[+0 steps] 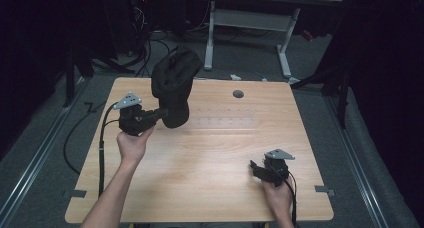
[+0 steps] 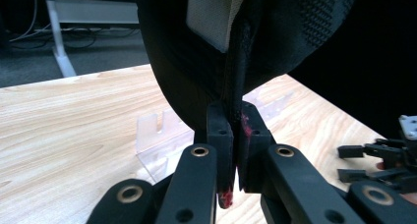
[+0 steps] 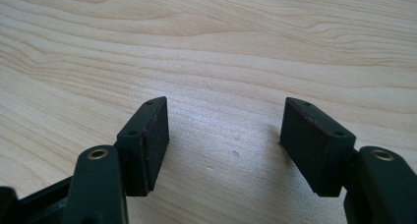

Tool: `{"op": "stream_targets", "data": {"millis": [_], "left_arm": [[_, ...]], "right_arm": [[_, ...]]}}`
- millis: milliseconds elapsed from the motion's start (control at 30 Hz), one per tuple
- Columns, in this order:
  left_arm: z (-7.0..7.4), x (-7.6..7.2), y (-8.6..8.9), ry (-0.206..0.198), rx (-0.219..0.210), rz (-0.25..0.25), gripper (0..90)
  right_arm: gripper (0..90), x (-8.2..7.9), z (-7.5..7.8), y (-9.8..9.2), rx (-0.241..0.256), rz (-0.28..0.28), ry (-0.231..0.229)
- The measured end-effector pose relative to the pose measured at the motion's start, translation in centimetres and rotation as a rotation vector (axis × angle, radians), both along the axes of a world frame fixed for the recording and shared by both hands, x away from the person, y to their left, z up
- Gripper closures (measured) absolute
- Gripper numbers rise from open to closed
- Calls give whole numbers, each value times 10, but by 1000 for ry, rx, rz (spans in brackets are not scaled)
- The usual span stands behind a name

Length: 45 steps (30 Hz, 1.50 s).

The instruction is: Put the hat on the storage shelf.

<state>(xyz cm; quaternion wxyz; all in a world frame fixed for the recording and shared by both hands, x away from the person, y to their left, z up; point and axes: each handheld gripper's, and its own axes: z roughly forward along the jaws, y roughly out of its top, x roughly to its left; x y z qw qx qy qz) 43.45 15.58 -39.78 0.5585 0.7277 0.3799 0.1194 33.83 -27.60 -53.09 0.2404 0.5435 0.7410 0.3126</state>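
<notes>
Left gripper [image 1: 159, 116] pinches black bag [image 1: 172, 85] aloft, upper left; right gripper [image 1: 256, 169] wide apart over tabletop [image 1: 210, 153], lower right.

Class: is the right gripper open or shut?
Open. The right gripper has its jaws spread apart, with bare wooden table between them.
</notes>
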Motion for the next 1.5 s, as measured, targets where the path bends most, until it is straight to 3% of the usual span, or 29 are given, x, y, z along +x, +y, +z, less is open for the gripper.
{"op": "stream_targets", "data": {"millis": [500, 1167, 1500], "left_arm": [[-14, 22, -14, 5, 49, 46, 863], [-29, 32, -27, 39, 97, 27, 862], [-38, 32, -22, 75, 71, 25, 857]], "right_arm": [[352, 0, 0, 0, 0, 1, 0], [352, 0, 0, 0, 1, 0, -1], [352, 0, 0, 0, -1, 2, -1]]}}
